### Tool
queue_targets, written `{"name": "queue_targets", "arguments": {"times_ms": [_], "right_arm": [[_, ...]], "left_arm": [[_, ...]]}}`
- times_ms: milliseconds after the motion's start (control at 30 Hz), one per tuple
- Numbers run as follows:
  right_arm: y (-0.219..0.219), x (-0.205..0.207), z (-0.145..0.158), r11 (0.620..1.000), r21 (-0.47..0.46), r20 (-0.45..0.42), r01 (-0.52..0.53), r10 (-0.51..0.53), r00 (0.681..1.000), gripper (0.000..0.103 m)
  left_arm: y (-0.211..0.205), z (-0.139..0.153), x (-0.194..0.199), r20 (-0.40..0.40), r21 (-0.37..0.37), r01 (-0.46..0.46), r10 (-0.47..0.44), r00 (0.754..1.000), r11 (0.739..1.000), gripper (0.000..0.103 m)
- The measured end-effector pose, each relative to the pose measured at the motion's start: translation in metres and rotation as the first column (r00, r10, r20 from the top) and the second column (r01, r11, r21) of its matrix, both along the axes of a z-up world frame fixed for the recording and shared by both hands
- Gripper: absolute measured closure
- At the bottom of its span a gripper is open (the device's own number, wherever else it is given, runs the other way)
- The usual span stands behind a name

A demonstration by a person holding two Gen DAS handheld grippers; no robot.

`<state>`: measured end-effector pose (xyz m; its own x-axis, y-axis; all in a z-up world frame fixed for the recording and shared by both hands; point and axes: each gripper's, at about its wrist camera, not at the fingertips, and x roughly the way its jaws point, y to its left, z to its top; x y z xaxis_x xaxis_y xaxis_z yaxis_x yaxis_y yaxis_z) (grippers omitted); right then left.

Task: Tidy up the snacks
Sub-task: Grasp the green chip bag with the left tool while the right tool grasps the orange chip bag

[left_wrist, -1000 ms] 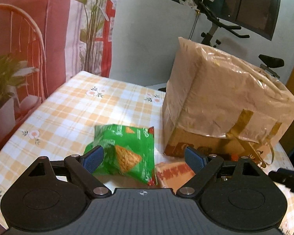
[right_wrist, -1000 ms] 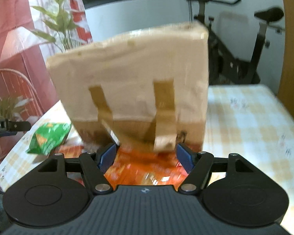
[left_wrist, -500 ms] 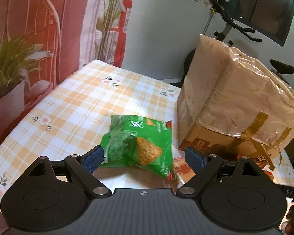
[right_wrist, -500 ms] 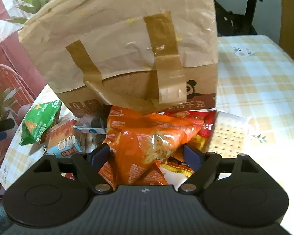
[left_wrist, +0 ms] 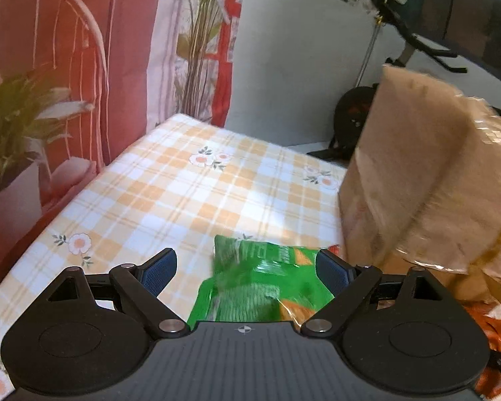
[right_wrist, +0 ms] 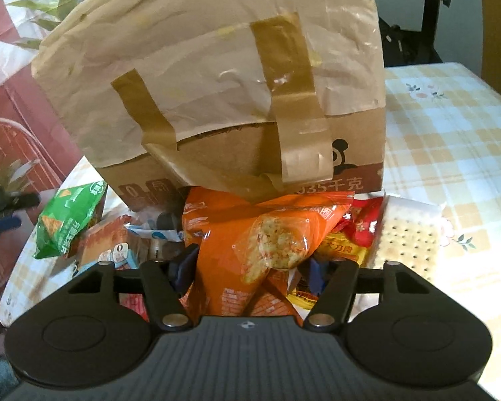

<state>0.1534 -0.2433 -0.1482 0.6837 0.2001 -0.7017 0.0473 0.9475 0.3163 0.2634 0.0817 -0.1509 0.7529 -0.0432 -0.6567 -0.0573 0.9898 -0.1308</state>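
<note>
A green chip bag lies on the checked tablecloth, just left of a big brown cardboard box. My left gripper hovers over it, jaws wide open; the bag sits between the blue pads, nearer the right one, and is not gripped. In the right wrist view an orange snack bag lies in front of the taped box. My right gripper is closing on this bag, and both pads press its sides. The green bag shows at the left.
Around the orange bag lie a clear cracker pack, a red packet and an orange-and-blue snack box. Bare cloth stretches right of the big box. A potted plant and red chair stand beyond the table's left edge.
The left gripper slid forward and down, so the green bag now lies between its fingers. The right gripper dropped onto the snack pile, and its jaws widened, then narrowed onto the orange bag.
</note>
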Motion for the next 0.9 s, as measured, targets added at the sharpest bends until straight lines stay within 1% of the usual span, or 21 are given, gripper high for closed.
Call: {"name": "queue_targets", "arguments": {"times_ms": [167,300,400,533,600,700,833,900], "right_arm": [[-0.001,0.0,0.0,1.0,-0.002,-0.003,0.002,-0.002,1.0,0.039],[0.0,-0.001,0.002,1.0,-0.018,0.005,-0.013,0.013,1.0,0.039],[0.0,-0.002,0.002,1.0,-0.015,0.005,-0.014,0.014,1.0,0.039],[-0.001,-0.002,0.001,1.0,-0.004,0.0,-0.01,0.01,1.0,0.039],[-0.001,-0.003,0.001,1.0,-0.004,0.0,-0.011,0.011,1.0,0.039],[-0.001,-0.004,0.002,1.0,0.0,-0.002,-0.008,0.008,1.0,0.039],[-0.004,-0.006,0.003,1.0,0.007,0.003,0.004,-0.004,1.0,0.039],[-0.004,-0.007,0.004,1.0,0.008,0.007,0.003,-0.003,1.0,0.039]], "left_arm": [[-0.006,-0.015,0.014,-0.035,0.015,0.033,-0.032,0.999,0.999,0.011],[-0.011,-0.022,0.015,-0.045,-0.006,0.061,-0.061,0.997,0.998,0.01],[-0.016,-0.027,0.019,-0.066,0.015,0.071,-0.07,0.995,0.997,0.009],[-0.018,-0.03,0.017,-0.052,0.042,0.078,-0.076,0.996,0.996,0.009],[-0.017,-0.028,0.016,-0.044,0.043,0.083,-0.081,0.996,0.996,0.017],[-0.018,-0.023,0.008,-0.035,0.086,0.047,-0.045,0.998,0.995,0.019],[-0.015,-0.015,-0.009,-0.012,0.044,0.066,-0.065,0.998,0.997,0.021],[-0.016,-0.01,-0.018,0.0,0.043,0.071,-0.071,0.997,0.997,0.022]]}}
